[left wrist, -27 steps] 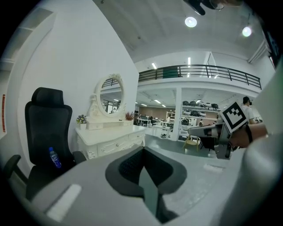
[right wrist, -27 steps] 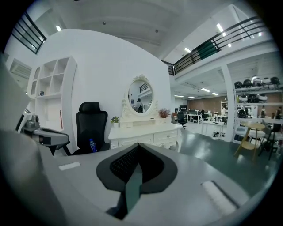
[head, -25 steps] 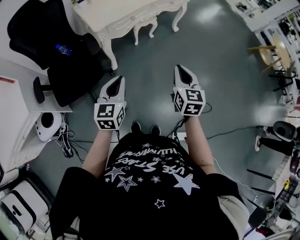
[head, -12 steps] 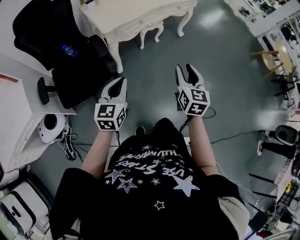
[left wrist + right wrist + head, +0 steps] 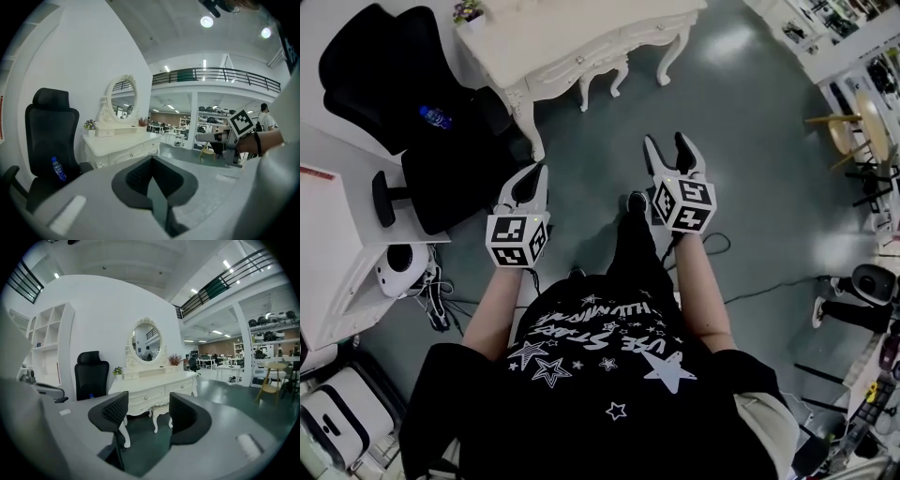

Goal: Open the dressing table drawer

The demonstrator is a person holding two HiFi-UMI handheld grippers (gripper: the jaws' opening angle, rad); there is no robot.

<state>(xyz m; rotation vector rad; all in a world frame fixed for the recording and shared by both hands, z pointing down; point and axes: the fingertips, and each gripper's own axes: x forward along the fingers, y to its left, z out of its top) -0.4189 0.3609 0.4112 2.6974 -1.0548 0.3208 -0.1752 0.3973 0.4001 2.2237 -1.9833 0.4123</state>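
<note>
The white dressing table [image 5: 572, 42] stands at the top of the head view, its drawers shut; their small knobs show in the right gripper view on the drawer fronts [image 5: 146, 399]. Both grippers hang in the air well short of it, over the grey floor. My left gripper [image 5: 531, 178] is shut with nothing between its pads [image 5: 140, 176], and the dressing table [image 5: 123, 149] lies ahead to its left. My right gripper [image 5: 669, 148] is open and empty, with the dressing table [image 5: 154, 389] framed between its fingers [image 5: 115, 416].
A black office chair [image 5: 403, 103] with a blue water bottle [image 5: 436, 117] on its seat stands left of the table. A white stool [image 5: 605, 70] sits under the table. A white desk [image 5: 328, 234] is at far left, a wooden stool [image 5: 853, 122] at far right.
The person has stepped toward the dressing table, which now sits lower in the head view. The right gripper's jaws have spread open. The left gripper stayed shut.
</note>
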